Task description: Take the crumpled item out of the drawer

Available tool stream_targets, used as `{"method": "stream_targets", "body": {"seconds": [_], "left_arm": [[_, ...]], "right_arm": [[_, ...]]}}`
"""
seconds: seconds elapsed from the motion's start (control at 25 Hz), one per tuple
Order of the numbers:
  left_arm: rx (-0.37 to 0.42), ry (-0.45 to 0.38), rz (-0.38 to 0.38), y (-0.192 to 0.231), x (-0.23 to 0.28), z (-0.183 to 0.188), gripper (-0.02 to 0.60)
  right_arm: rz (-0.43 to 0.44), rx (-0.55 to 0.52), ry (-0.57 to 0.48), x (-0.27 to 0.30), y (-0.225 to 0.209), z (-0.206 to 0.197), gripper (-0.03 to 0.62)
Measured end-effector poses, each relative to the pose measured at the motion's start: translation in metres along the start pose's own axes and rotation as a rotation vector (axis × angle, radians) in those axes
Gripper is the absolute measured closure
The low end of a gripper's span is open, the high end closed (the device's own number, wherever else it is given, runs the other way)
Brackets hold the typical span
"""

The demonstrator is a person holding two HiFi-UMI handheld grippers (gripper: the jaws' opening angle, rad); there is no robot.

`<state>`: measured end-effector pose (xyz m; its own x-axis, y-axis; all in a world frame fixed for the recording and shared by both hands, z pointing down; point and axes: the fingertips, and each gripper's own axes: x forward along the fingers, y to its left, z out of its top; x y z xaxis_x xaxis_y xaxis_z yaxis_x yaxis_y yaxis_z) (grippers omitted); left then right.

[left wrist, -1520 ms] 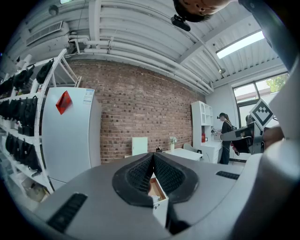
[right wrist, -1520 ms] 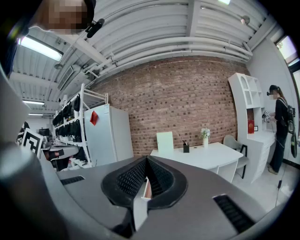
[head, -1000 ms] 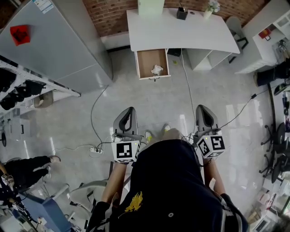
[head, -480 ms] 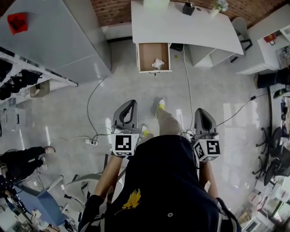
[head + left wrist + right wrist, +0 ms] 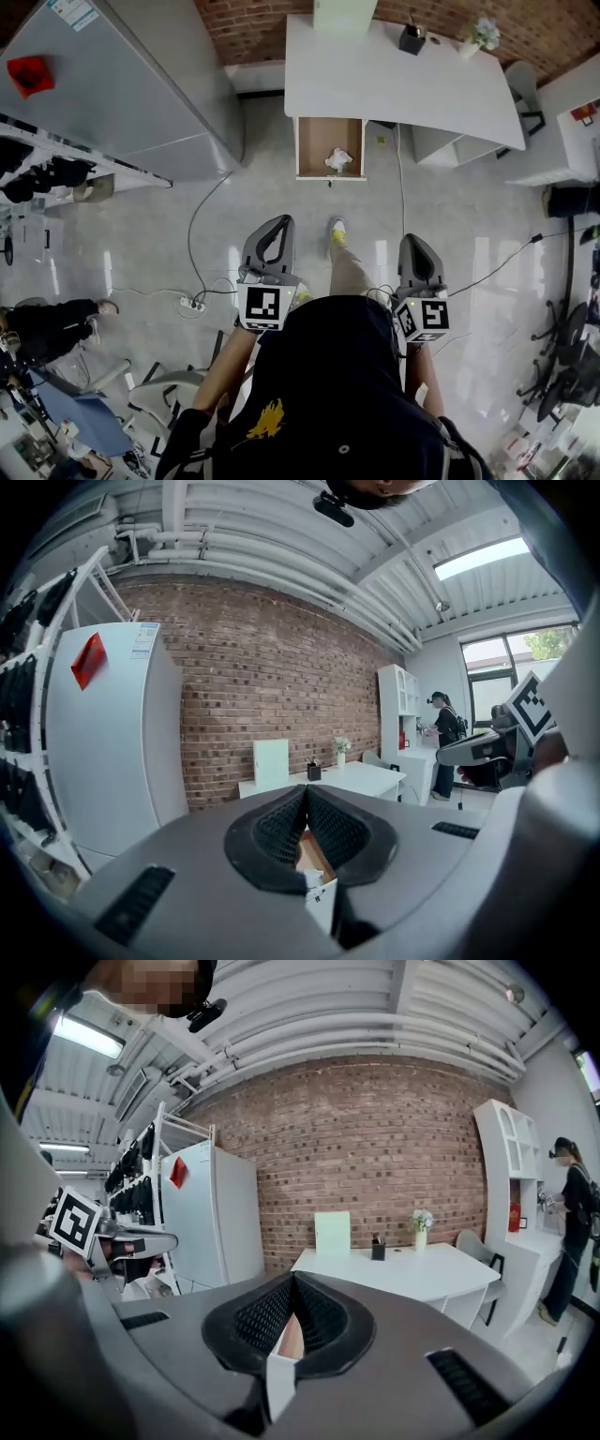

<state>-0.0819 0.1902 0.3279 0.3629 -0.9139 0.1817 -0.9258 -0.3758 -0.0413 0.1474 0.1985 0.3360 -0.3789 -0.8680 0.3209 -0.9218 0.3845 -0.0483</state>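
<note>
We hold both tongs low in front of our body, forearms bent forward and roughly parallel, the marker cubes near our chest and the tips aimed ahead at the counter (image 5: 403, 80). The left tongs (image 5: 277, 225) are pressed together tip to tip with nothing between them. The right tongs (image 5: 413, 242) are closed in the same way and are empty too. One leg is stepped forward between them, the shoe (image 5: 336, 228) on the floor just ahead.

A broad stretch of bare floor (image 5: 281, 192) lies open between us and the drawer (image 5: 301, 150), which stands pulled out from under the counter's front edge with its top open. A tall grey cabinet (image 5: 141, 84) closes off the left side. A cable (image 5: 189, 234) trails from near its corner down to a power strip (image 5: 194, 305) to the left of the left tongs.

The crumpled item (image 5: 338, 158), white, lies inside the drawer towards its front right part. It is well apart from both tongs, straight ahead of us and between the lines of the two.
</note>
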Motion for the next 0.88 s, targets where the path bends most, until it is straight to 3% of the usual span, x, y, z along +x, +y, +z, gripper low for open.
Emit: {"method": "stream_targets", "body": {"seconds": [0.08,0.28,0.44,0.8,0.84,0.88], "left_arm": [[-0.024,0.003,0.027,0.008,0.033,0.009,0.565],[0.039,0.079,0.016,0.015,0.123,0.009,0.565],[0.021,0.136,0.047,0.016,0.181,0.004,0.565],[-0.028,0.242,0.090,0.026,0.249,-0.033,0.565],[-0.031,0.246,0.091,0.027,0.249,-0.037,0.565],[-0.049,0.248,0.100,0.029,0.250,-0.040,0.565]], "right_arm": [[0.057,-0.013,0.014,0.034,-0.009,0.003,0.568],[0.155,-0.053,0.037,0.119,-0.051,0.026,0.568],[0.240,-0.038,0.073,0.171,-0.084,0.036,0.568],[0.399,-0.073,0.142,0.253,-0.099,0.019,0.562],[0.417,-0.065,0.142,0.258,-0.096,0.017,0.484],[0.438,-0.055,0.147,0.263,-0.092,0.015,0.326]]}}
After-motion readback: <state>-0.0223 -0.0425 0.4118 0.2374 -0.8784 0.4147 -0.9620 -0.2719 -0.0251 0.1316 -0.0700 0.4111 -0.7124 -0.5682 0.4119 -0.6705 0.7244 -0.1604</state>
